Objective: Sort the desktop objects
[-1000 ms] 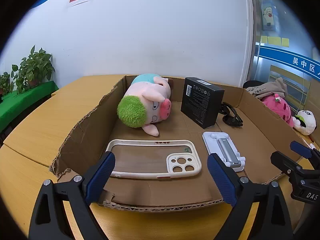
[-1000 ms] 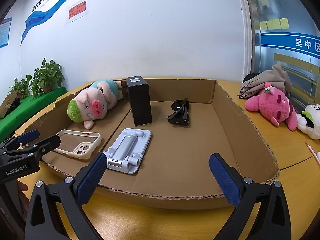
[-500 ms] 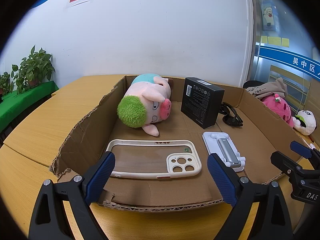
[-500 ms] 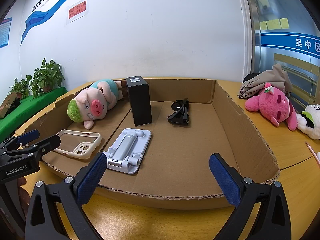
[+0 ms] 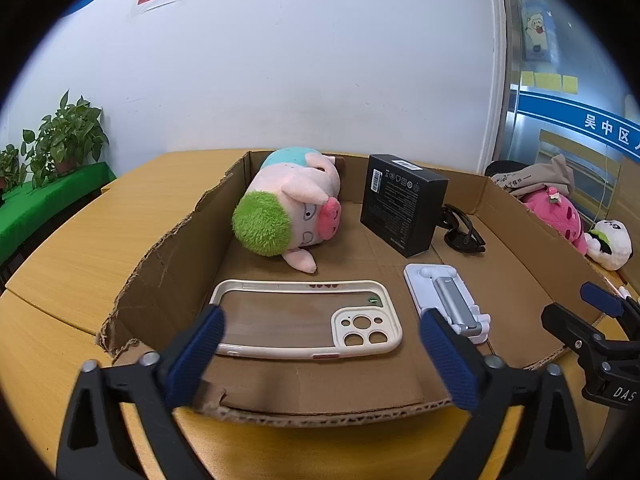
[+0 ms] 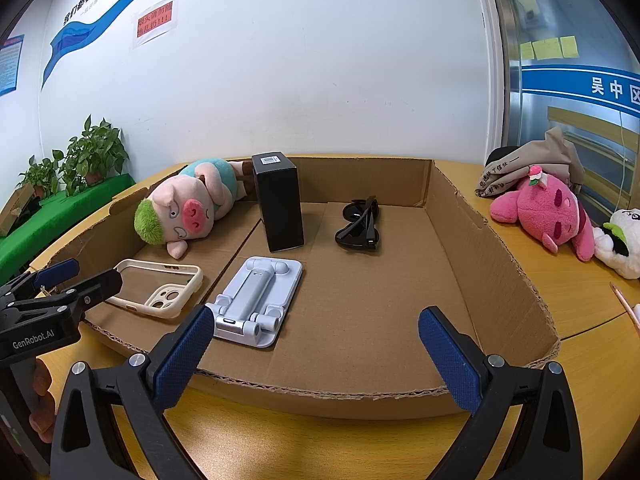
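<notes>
- Nothing in the cardboard tray is seen to have shifted since the earlier frames; only the left gripper differs, its jaws having just been opening a little further, with nothing between them.
- Both grippers are held over the near edge of the tray on a wooden table; the right gripper is spread wide and empty too.
- "GenRobot.AI" is printed in white on the left gripper's body in the right wrist view; "DAS" can be read on the right gripper's body in the left wrist view.
- A cream phone case lies flat in the tray's near left part, camera holes to the right.
- A white and grey phone stand lies folded just beside it.
- A black box stands upright further back, with a barcode label on top and small white print too fine to be read.
- A plush pig with green hair lies left of the box; black sunglasses lie to its right.
- Outside the tray, a pink plush toy is seen on the table.
- A red wall notice carries characters too blurred to be read.
</notes>
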### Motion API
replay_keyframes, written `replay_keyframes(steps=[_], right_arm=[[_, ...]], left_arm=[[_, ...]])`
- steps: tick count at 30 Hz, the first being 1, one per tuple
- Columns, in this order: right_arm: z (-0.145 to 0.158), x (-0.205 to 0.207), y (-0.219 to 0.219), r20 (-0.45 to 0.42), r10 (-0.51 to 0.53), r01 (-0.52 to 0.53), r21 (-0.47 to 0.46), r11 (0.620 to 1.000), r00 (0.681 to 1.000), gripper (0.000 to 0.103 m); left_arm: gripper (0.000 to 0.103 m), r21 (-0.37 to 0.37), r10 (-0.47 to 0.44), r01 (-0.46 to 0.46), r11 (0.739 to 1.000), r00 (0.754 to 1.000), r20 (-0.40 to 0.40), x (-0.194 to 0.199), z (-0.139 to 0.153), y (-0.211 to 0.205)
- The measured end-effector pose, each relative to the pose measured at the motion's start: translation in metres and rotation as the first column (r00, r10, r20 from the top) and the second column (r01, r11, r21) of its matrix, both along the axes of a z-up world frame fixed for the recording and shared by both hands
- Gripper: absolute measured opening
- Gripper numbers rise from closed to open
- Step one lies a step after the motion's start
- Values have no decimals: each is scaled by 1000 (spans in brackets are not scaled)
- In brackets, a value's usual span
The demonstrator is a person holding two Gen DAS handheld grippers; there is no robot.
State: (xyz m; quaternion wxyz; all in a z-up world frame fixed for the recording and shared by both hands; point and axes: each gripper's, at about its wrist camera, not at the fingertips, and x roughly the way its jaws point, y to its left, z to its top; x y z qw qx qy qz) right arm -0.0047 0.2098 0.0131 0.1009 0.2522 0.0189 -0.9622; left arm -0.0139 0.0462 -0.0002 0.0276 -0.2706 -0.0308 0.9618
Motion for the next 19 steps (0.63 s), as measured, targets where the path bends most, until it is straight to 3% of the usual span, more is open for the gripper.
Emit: replay_keyframes(steps=[19], right_arm=[[1, 0, 0, 0, 2, -2, 1, 1000, 1000, 103]], left_arm=[[103, -4, 1, -1, 1000, 1000, -1, -1, 0, 0]])
